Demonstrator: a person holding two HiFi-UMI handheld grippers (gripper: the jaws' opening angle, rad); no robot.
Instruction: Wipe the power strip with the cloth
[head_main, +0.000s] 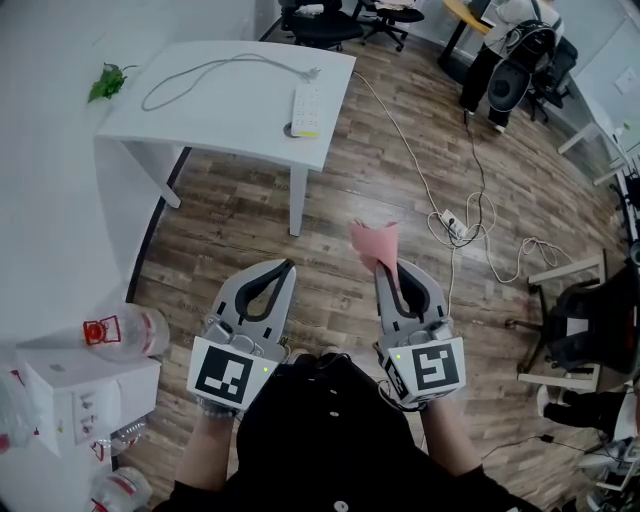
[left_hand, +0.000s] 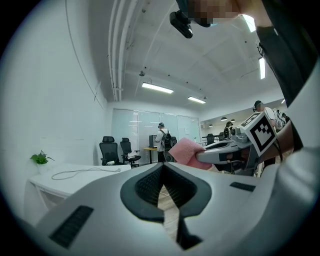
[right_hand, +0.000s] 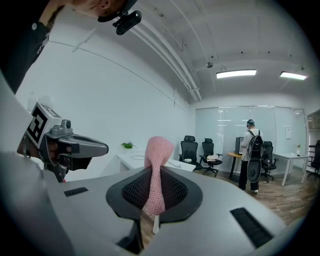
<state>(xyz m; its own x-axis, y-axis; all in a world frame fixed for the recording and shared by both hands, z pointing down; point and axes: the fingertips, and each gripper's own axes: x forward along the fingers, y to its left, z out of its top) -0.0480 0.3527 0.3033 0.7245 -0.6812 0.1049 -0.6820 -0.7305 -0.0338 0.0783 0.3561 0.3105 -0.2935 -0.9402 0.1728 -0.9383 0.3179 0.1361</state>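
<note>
A: Left gripper (head_main: 285, 267)?
B: Jaws together, nothing between them. Likely kept spare.
A: Power strip (head_main: 307, 108)?
B: Lying on the white table (head_main: 200, 90), well ahead.
A: Right gripper (head_main: 386, 268)?
B: Clamped on the pink cloth (head_main: 374, 242), carried ready for wiping.

An office: black swivel chairs (left_hand: 107, 148), white desks (head_main: 230, 115), a glass partition (left_hand: 137, 125) and strip lights (left_hand: 157, 88) overhead.

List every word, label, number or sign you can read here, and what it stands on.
No text is readable in any view.
Bottle: red label, too blurred to read.
White box: small red print, too small to read.
Left gripper and right gripper cubes: black square patterns, no letters.
Cloth: no print.
</note>
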